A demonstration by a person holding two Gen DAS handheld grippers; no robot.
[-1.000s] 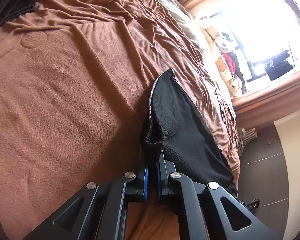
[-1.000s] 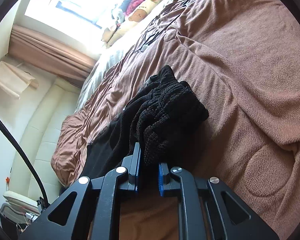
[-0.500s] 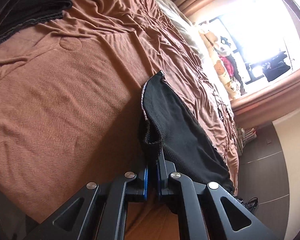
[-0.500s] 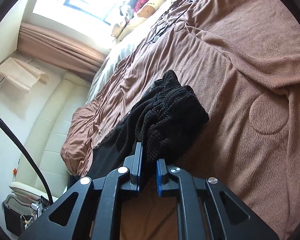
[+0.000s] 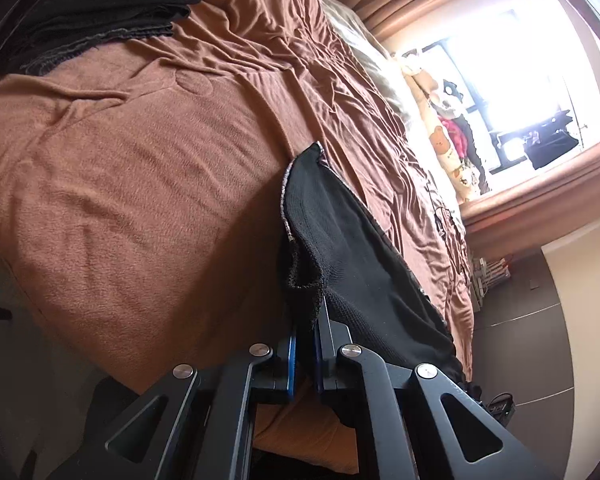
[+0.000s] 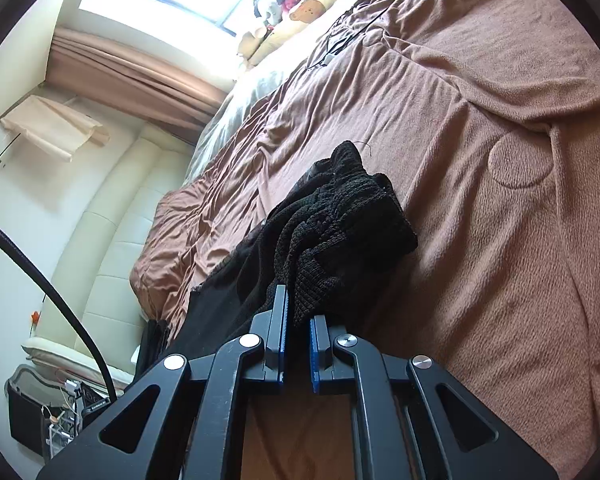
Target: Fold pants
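Left gripper [image 5: 305, 320] pinches black knit pants [image 5: 352, 264] at an edge; right gripper [image 6: 298, 312] pinches the bunched end [image 6: 340, 232]. Pants hang over the brown fleece bedspread [image 5: 132, 184]. Fold barely begun; laying flat, folding remain.

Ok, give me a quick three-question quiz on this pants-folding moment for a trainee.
1. True or false: the left gripper is shut on the black pants.
2. What does the right gripper pinch? A) the brown blanket B) bunched black knit fabric C) a plush toy
3. In the left wrist view, what lies at the top left on the brown blanket?

Key
1. True.
2. B: the bunched knit fabric.
3. A pile of dark folded clothes.
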